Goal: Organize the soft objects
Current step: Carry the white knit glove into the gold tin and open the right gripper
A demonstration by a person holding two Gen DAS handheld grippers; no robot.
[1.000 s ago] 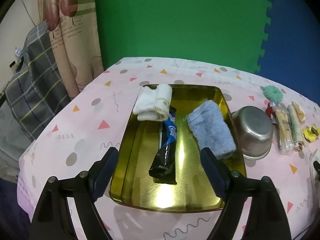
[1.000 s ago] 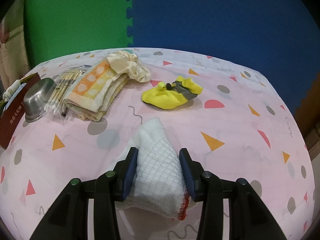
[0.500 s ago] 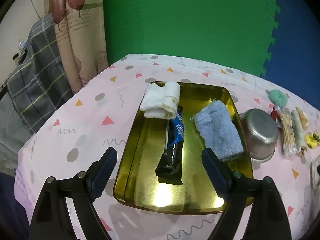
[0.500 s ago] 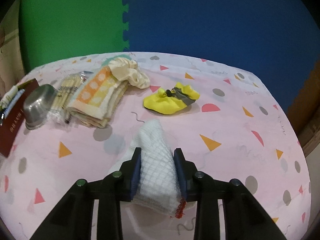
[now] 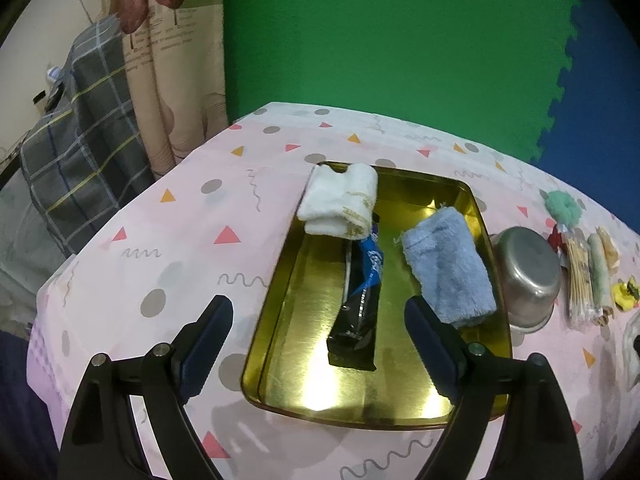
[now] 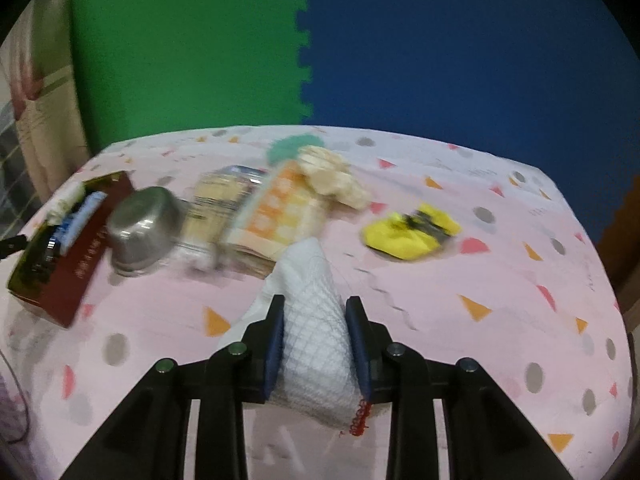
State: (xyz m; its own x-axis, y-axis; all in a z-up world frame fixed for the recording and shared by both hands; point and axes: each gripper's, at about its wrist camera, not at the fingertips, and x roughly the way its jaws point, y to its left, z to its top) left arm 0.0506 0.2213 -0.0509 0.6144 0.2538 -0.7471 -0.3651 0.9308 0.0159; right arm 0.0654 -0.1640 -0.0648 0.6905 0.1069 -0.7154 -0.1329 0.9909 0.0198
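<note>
A gold tray (image 5: 312, 300) on the pink table holds a white folded towel (image 5: 340, 200), a light blue cloth (image 5: 448, 264) and a dark tube (image 5: 360, 304). My left gripper (image 5: 320, 332) is open and empty, above the tray's near end. My right gripper (image 6: 316, 340) is shut on a white waffle cloth (image 6: 312, 320) and holds it above the table. The tray (image 6: 72, 268) shows at the left in the right wrist view. An orange checked towel (image 6: 276, 208), a cream scrunchie (image 6: 332, 176) and a yellow cloth (image 6: 408, 232) lie beyond it.
A steel bowl (image 5: 524, 272) stands right of the tray, also in the right wrist view (image 6: 144, 228). A packet of wooden sticks (image 5: 580, 276) and a green pompom (image 5: 564, 208) lie past it. A plaid cloth (image 5: 80, 152) hangs left of the table.
My right gripper closed on the white waffle cloth, lifted it and swung left. My left gripper drew back and rose a little above the tray, still open.
</note>
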